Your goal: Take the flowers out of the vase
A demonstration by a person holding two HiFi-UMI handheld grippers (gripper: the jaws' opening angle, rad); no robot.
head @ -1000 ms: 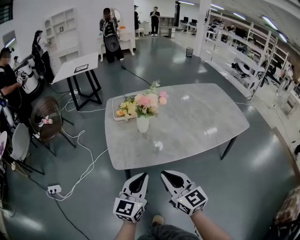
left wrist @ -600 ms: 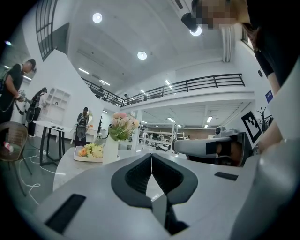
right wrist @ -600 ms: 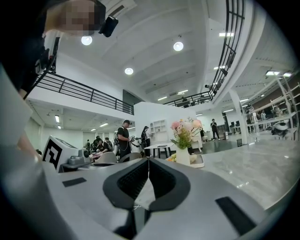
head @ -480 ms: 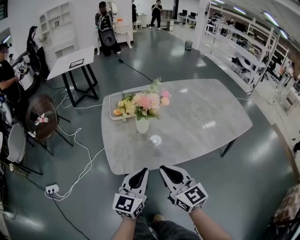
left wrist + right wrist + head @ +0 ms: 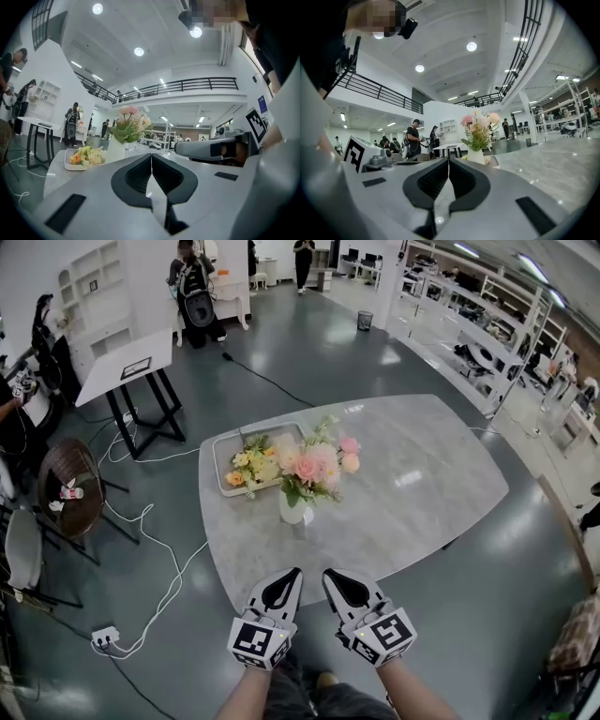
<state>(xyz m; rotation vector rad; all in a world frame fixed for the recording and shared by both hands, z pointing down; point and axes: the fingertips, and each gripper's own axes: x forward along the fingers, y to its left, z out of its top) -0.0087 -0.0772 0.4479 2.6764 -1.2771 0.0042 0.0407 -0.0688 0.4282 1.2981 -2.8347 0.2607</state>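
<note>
the flowers (image 5: 314, 462) sit straight ahead across the table (image 5: 431, 484); our left gripper (image 5: 281, 589) is nearer, both it and right gripper (image 5: 342, 587) are closed, empty.

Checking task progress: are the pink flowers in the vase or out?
In: the pink flowers rise from the white vase standing on the table.

Left claw (image 5: 294, 572), right claw (image 5: 327, 573) advanced to table (image 5: 422, 474) edge; vase (image 5: 293, 510), flowers (image 5: 314, 463) closer.
</note>
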